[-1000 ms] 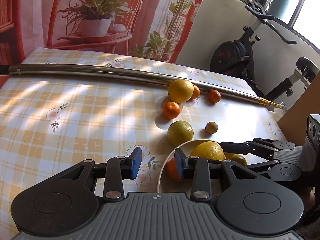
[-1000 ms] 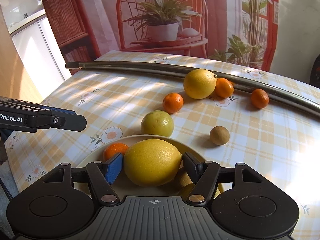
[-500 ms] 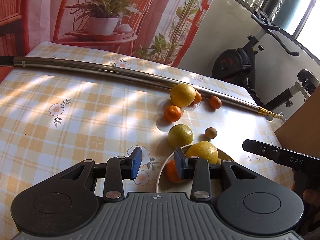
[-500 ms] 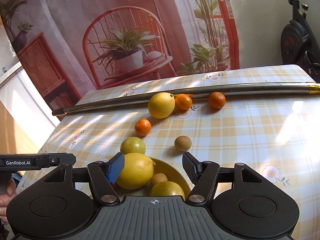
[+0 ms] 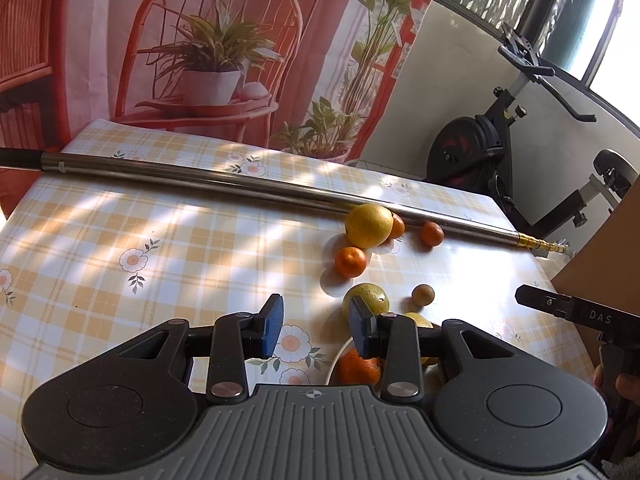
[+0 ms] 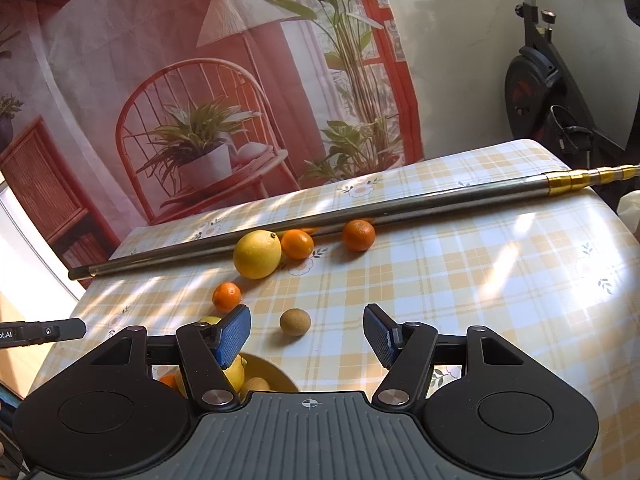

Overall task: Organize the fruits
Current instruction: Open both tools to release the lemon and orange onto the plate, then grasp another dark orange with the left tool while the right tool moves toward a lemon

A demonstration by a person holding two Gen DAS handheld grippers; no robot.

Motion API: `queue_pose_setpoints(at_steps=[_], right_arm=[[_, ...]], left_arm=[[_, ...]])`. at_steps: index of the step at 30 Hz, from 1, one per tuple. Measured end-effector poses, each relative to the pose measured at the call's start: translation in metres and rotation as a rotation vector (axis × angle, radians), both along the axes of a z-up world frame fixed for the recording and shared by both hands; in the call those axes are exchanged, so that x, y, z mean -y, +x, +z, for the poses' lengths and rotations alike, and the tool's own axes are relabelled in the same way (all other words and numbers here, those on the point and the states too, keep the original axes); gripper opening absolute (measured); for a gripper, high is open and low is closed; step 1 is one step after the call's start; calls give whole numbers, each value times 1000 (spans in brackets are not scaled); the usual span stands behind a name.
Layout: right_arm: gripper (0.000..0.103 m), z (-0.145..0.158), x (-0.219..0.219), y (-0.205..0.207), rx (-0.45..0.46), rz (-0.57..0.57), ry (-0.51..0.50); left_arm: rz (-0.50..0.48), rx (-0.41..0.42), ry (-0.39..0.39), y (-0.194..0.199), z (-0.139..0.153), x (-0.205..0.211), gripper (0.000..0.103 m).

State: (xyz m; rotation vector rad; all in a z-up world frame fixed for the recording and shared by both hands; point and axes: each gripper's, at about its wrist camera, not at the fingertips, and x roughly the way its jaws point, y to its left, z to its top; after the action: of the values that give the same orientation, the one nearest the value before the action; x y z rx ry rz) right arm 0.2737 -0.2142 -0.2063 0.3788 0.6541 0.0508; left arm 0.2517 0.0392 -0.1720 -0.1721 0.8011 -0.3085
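Observation:
A cream bowl [image 6: 276,372] at the table's near edge holds a lemon [image 6: 236,374], an orange [image 5: 356,368] and small brown fruits. On the cloth lie a big yellow citrus [image 6: 257,254], three mandarins [image 6: 227,297] [image 6: 297,244] [image 6: 359,235], a kiwi [image 6: 295,322] and a green-yellow citrus [image 5: 366,300]. My right gripper [image 6: 307,336] is open and empty, raised above the bowl's right side. My left gripper [image 5: 316,330] is open and empty, above the bowl's left rim.
A long metal pole [image 5: 240,184] lies across the far side of the checked tablecloth [image 5: 160,240], touching the far fruits. An exercise bike [image 5: 500,152] stands beyond the right edge. A printed backdrop hangs behind the table.
My right gripper let go of the lemon in the bowl, rose and drew back. My left gripper lifted slightly and stayed open.

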Motion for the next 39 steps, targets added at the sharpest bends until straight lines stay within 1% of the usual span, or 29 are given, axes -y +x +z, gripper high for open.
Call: queue_pose_setpoints(at_steps=[3, 7, 14, 22, 26, 32, 39], right_arm=[[60, 2, 1, -1, -1, -9, -17], [60, 2, 7, -4, -2, -38, -38], [60, 2, 16, -11, -6, -63, -48], [58, 3, 18, -13, 1, -76, -36], [58, 5, 16, -14, 2, -69, -37], [58, 15, 17, -18, 28, -68, -37], [58, 21, 17, -19, 41, -74, -40]], left_arm=[[-6, -19, 10, 0, -3, 0, 38], [-9, -22, 24, -4, -5, 0, 38], [-13, -45, 27, -10, -7, -1, 38], [-25, -39, 25, -14, -6, 1, 38], [-30, -15, 31, -14, 0, 2, 38], [-16, 36, 64, -11, 13, -1, 38], [-14, 82, 68, -10, 27, -7, 38]])
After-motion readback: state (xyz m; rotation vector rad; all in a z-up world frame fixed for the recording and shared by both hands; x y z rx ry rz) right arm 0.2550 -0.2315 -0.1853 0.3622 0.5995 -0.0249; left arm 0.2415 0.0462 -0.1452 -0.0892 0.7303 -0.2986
